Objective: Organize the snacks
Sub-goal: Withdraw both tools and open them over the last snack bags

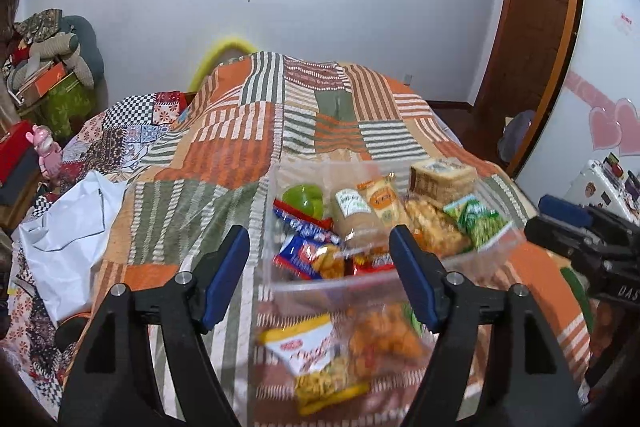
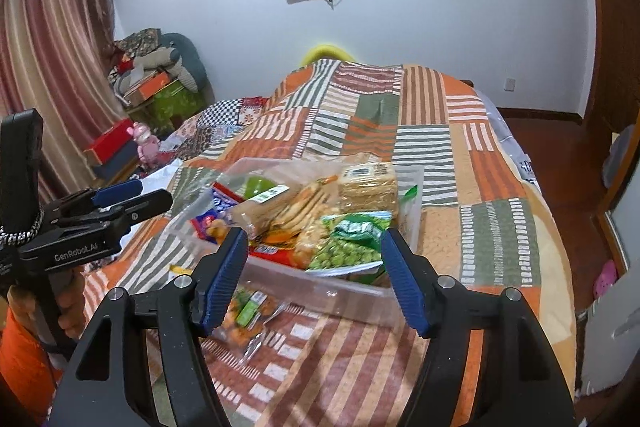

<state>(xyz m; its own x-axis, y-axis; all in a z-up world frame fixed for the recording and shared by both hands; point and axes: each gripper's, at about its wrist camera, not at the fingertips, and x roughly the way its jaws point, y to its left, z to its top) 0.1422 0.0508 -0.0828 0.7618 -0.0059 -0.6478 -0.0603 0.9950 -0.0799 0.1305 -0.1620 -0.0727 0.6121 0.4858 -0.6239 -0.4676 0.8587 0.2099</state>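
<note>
A clear plastic bin stands on the patchwork bedspread, filled with several snack packets. Among them are a green pea packet, a wrapped cracker block, red-and-blue packets and a green round pot. In front of the bin lie a yellow-and-white packet and an orange puff packet. My left gripper hovers open above the bin's near wall with nothing between its pads. My right gripper is open over the bin near the pea packet, above a loose packet.
A white plastic bag lies on the bed's left side. Boxes, a pink toy and stacked clutter fill the left corner by the curtain. A wooden door and bare floor lie to the right.
</note>
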